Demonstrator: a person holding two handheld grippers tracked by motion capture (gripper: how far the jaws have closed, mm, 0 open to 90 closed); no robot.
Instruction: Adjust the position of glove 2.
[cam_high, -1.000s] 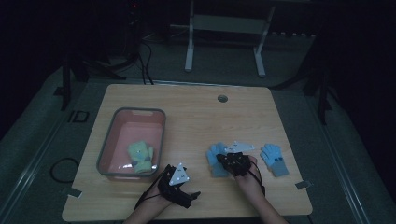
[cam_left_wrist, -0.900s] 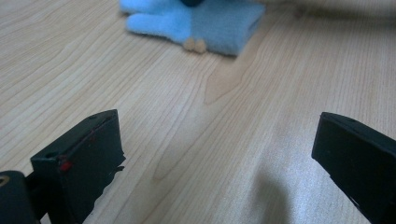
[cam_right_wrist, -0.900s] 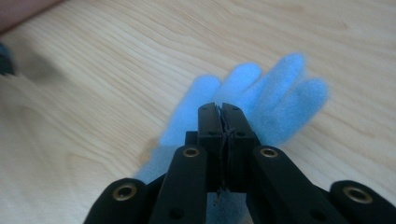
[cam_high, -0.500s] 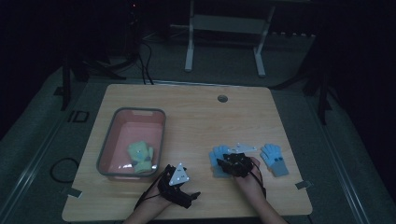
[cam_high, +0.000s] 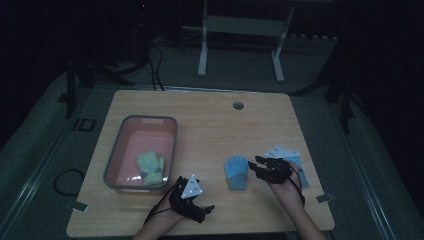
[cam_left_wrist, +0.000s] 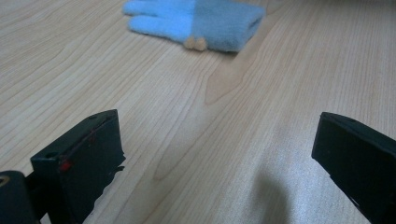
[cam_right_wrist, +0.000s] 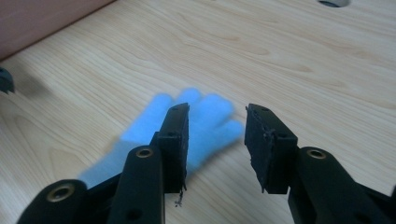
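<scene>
Grippers sit nearest, at the table's front edge. The left gripper rests low near that edge, its jaws spread wide with only bare wood between them. The right gripper hangs just right of a blue glove; its jaws have just been opening, stand partly apart and hold nothing, the glove lying flat on the table beneath them and a little beyond. In the left gripper view that glove lies ahead, cuff to the right. A second blue glove lies partly under the right hand. Farther left, a pink tub holds a pale green glove. A round grommet hole marks the far side.
</scene>
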